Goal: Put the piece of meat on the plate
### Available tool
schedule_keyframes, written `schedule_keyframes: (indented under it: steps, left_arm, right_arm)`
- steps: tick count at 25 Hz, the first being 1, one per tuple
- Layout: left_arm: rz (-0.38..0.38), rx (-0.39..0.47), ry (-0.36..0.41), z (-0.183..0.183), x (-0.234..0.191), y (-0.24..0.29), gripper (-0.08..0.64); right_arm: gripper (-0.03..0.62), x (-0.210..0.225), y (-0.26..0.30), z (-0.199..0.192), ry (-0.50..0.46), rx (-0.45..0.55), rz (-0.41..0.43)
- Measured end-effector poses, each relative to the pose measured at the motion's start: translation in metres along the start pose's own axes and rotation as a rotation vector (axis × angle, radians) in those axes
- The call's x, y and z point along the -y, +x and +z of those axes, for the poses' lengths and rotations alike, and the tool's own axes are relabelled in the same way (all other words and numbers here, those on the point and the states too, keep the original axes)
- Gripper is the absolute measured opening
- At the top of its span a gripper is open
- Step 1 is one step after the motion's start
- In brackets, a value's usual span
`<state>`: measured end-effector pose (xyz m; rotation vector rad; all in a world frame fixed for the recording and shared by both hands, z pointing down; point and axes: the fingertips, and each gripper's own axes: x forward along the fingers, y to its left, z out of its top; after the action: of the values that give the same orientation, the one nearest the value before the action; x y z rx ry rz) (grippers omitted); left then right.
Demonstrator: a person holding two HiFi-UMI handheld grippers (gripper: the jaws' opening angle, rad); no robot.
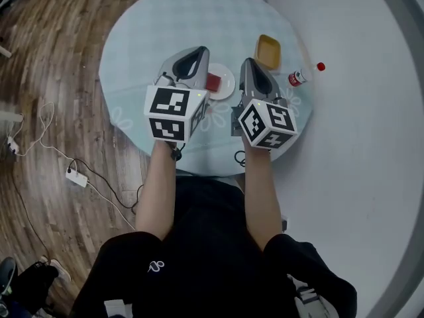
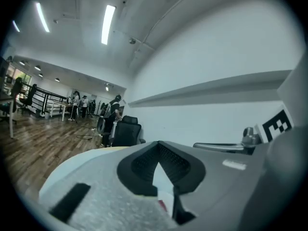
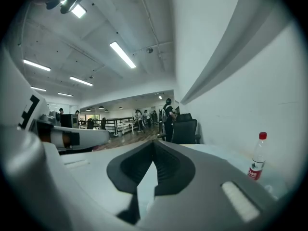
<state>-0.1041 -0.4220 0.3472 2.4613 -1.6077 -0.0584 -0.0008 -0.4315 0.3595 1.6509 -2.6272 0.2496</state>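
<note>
A red piece of meat (image 1: 213, 82) lies on a small white plate (image 1: 226, 87) near the middle of the round table (image 1: 146, 38). My left gripper (image 1: 197, 52) is held above the table just left of the plate, its jaws shut with nothing between them. In the left gripper view the jaws (image 2: 158, 146) meet at the tip, and a sliver of the meat (image 2: 162, 205) shows below through the gap. My right gripper (image 1: 247, 63) hovers just right of the plate. Its jaws (image 3: 154, 144) also meet at the tip, empty.
A yellow dish (image 1: 268, 50) sits on the table beyond the right gripper. A clear bottle with a red cap (image 1: 305, 75) (image 3: 257, 158) stands at the table's right edge. Cables and a power strip (image 1: 76, 176) lie on the wooden floor at the left.
</note>
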Motion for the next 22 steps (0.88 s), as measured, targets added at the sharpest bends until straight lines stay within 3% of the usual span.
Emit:
schedule_keyframes:
  steps: [7, 15, 22]
  left_arm:
    - [0.046, -0.011, -0.025, -0.01, -0.017, -0.011, -0.003]
    - [0.051, -0.019, -0.049, -0.015, -0.019, -0.01, -0.003]
    - [0.074, -0.033, -0.048, -0.015, -0.031, -0.023, -0.003]
  right_arm:
    - [0.008, -0.018, -0.001, -0.006, -0.028, -0.02, 0.042]
    - [0.008, -0.008, -0.002, -0.004, -0.057, -0.031, -0.018]
    - [0.008, -0.023, 0.001, -0.006, -0.062, -0.029, 0.012]
